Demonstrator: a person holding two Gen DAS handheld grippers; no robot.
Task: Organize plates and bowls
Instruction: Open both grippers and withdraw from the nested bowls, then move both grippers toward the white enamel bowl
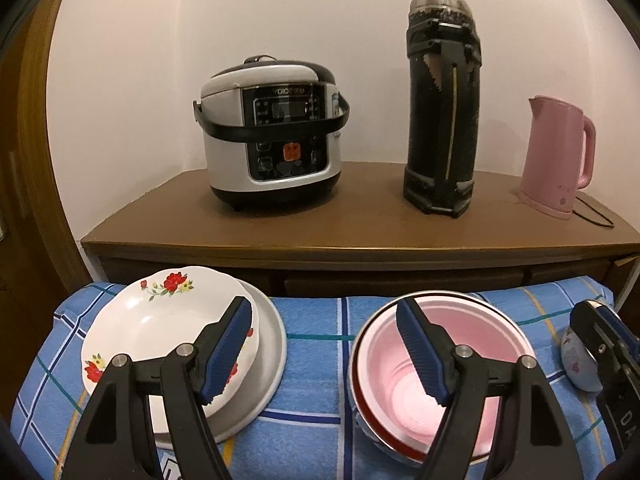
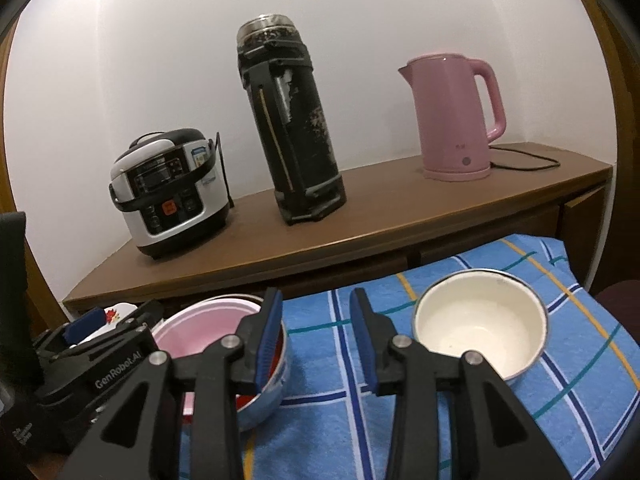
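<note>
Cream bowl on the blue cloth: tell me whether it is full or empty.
Empty. The cream bowl stands upright on the checked cloth, and its bare pale inside shows right down to the bottom.

We see a home kitchen corner: a rice cooker (image 1: pixel 272 136), black thermos (image 1: pixel 442 108) and pink kettle (image 1: pixel 558 156) line the wooden counter (image 1: pixel 360 220).

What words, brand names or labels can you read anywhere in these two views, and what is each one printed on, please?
"GenRobot.AI": white lettering on the body of the left gripper, seen from the right wrist view.
Brand line above the display of the rice cooker: looks like "YOICE", the rest blurred.
Button captions on the cooker panel: too small to read.
Small mark on the pink kettle: too small to read.
White lettering on the right gripper: cut off, unreadable.
</note>
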